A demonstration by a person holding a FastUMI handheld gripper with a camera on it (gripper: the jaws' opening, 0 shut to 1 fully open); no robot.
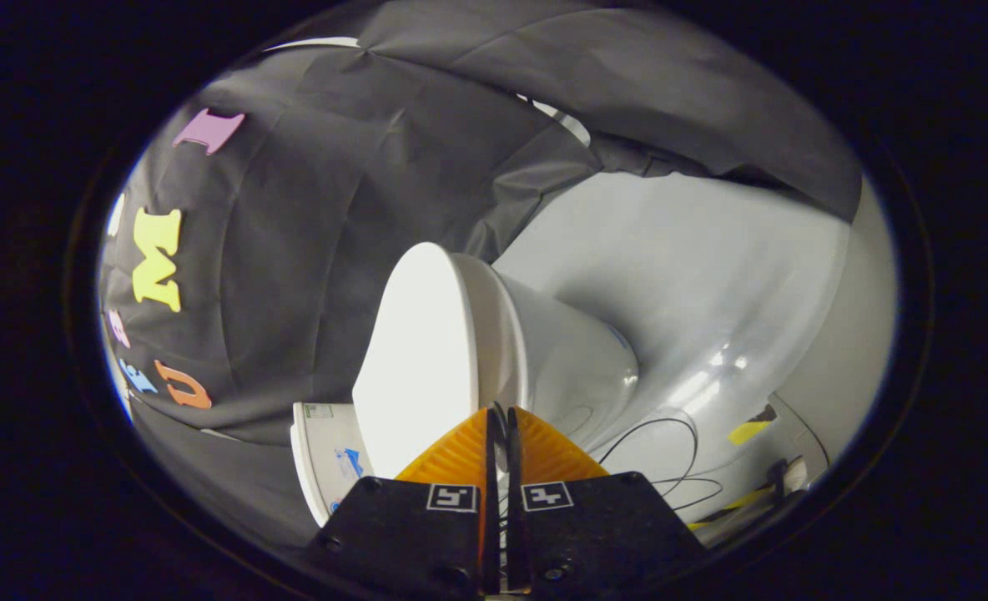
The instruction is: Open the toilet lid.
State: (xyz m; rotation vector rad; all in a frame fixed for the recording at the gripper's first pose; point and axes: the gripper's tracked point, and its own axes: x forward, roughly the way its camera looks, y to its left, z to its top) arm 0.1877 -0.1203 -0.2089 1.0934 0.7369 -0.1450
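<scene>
Gripping toilet lid (427, 351) front edge, tongs (501, 411) nearly closed, both fingers apparently pinching rim; lid looks flat on bowl (577, 351). Next: swing lid toward tank (327, 459).

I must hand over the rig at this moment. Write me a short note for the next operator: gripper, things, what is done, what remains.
Gripper: fingers nearly together, tips at the rim of the toilet; whether they press the lid's edge cannot be told.
Smooth white plastic toilet lid: its broad face shows just ahead of the fingers, lying against the seat; the view is rolled sideways.
White ceramic toilet bowl: beyond the lid; thin black cables trail on the pale grey floor.
Done: approach to the lid's edge.
Left: confirm grip, swing lid open.
</scene>
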